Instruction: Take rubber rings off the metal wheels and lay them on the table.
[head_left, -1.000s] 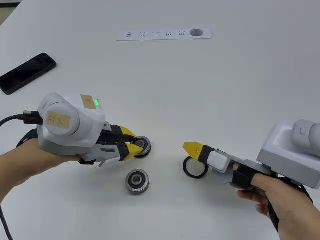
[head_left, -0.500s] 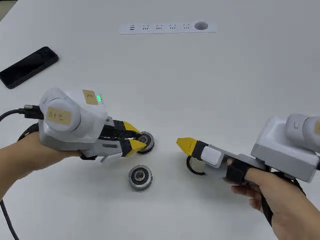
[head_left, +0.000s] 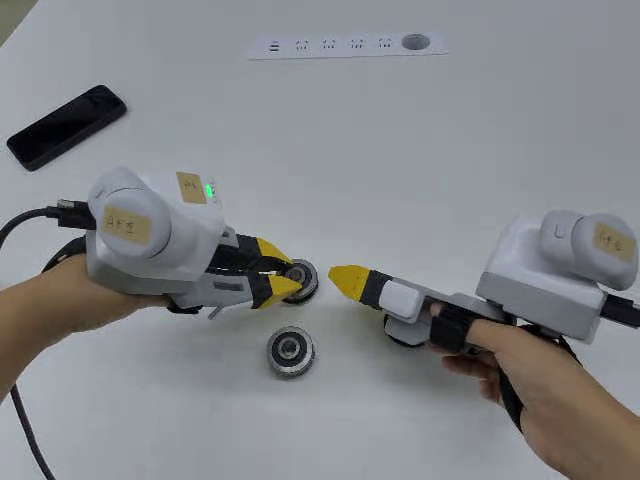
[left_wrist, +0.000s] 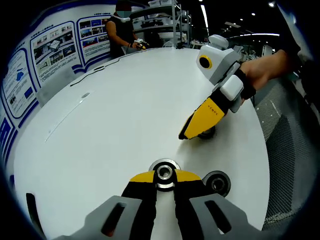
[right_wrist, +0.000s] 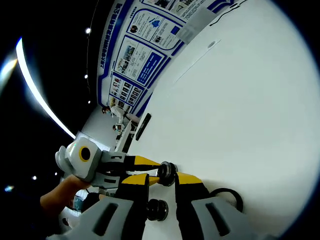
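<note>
The desk (head_left: 470, 150) is a smooth, plain white surface, and the two metal wheels on it are small round discs with bright steel hubs and a dark band around the rim. The left gripper (head_left: 293, 273) has a white plastic housing, black linkages and yellow wedge-shaped fingers (head_left: 272, 290). These are closed onto one metal wheel (head_left: 303, 281) from both sides, which the left gripper view shows with the hub sitting right between the yellow tips. This wheel is down at the desk surface with its round face turned upward; whether it lies quite flat cannot be told. The left gripper's long axis runs across the desk toward the right gripper (head_left: 345, 279), which points back at it, so the two sets of tips face each other near the held wheel without touching. In the right gripper view, the right gripper's fingers stand a little apart with nothing between them. A thin black rubber ring (left_wrist: 210, 133), already off a wheel, lies flat on the desk under the right gripper and is partly hidden by it in the head view. The second wheel (head_left: 291, 351) lies flat with its bore pointing up, just nearer the person than the held one. Well beyond the grippers are a black phone (head_left: 67, 125) and a long white power strip (head_left: 347, 44).
</note>
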